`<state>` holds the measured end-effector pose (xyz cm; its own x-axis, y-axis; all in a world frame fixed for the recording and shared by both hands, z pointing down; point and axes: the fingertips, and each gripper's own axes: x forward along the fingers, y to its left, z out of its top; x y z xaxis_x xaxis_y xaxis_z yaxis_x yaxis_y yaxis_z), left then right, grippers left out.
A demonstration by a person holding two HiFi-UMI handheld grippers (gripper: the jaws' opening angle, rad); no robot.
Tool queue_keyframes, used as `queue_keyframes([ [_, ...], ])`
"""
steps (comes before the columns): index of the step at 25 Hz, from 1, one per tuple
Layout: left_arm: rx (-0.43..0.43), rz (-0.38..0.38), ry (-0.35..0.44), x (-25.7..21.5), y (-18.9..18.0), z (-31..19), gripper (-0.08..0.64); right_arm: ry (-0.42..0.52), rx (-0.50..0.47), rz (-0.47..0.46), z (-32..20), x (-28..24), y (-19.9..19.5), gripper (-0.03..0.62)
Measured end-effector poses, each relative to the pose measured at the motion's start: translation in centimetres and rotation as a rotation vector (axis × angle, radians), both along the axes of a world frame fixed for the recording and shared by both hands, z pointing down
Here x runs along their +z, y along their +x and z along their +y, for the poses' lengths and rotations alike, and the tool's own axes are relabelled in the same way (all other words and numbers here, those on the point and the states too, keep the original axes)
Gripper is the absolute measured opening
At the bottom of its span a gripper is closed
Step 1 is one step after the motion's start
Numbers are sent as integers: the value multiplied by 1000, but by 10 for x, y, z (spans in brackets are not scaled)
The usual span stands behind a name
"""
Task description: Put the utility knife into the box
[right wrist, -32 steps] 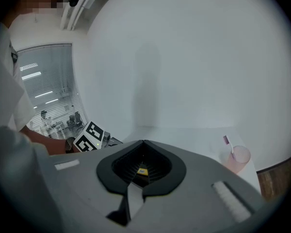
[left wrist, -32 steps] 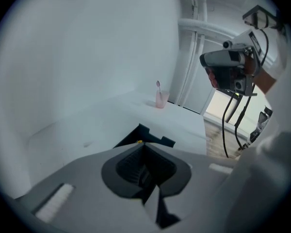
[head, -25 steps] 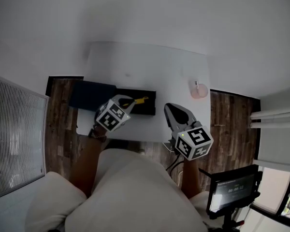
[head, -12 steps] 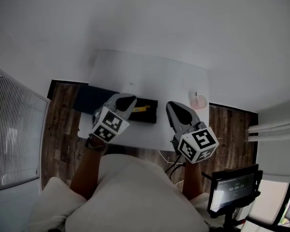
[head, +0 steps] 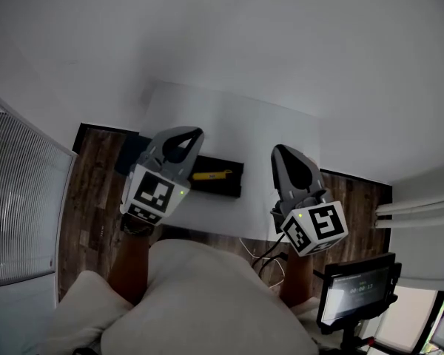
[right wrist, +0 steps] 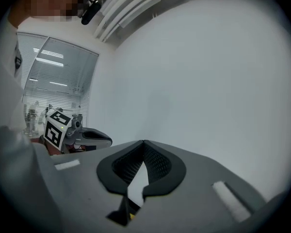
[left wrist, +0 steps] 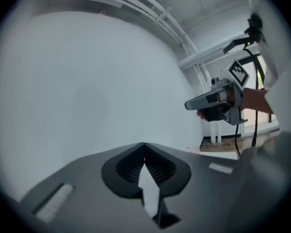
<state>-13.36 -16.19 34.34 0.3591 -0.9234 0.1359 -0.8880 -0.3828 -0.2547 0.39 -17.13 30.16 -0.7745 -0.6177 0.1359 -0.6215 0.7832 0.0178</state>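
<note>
A yellow utility knife (head: 212, 174) lies inside the long black box (head: 229, 179) on the white table (head: 237, 124). My left gripper (head: 186, 137) is raised above the box's left end, its jaws shut with nothing between them; in its own view the left gripper (left wrist: 144, 148) points at the bare wall. My right gripper (head: 285, 156) hovers to the right of the box, apart from it, also shut and empty; in its own view the right gripper (right wrist: 144, 145) faces the wall too. Each gripper shows in the other's view: the right gripper (left wrist: 218, 101), the left gripper (right wrist: 85, 136).
A dark lid (head: 128, 158) lies at the table's left edge, partly behind my left gripper. A monitor on a stand (head: 355, 291) is at the lower right. Wooden floor (head: 96, 176) flanks the table, and window blinds (head: 15, 198) stand at the left.
Both grippers have risen from the table toward the camera. The left gripper has drawn back from the box, and the knife stays lying in it.
</note>
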Motion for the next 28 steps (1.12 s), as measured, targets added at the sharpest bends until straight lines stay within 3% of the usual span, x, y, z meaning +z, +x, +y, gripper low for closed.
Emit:
queue_keyframes([
  [6, -26, 19, 65, -28, -6, 4, -2, 78, 16, 14, -1, -22, -3, 0],
  [11, -31, 39, 98, -40, -6, 6, -2, 84, 26, 4, -2, -27, -2, 0],
  [19, -110, 89, 29, -28, -24, 4, -2, 79, 28, 6, -1, -26, 0, 0],
  [28, -69, 69, 39, -28, -10, 6, -2, 66, 19, 18, 1, -19, -1, 0],
])
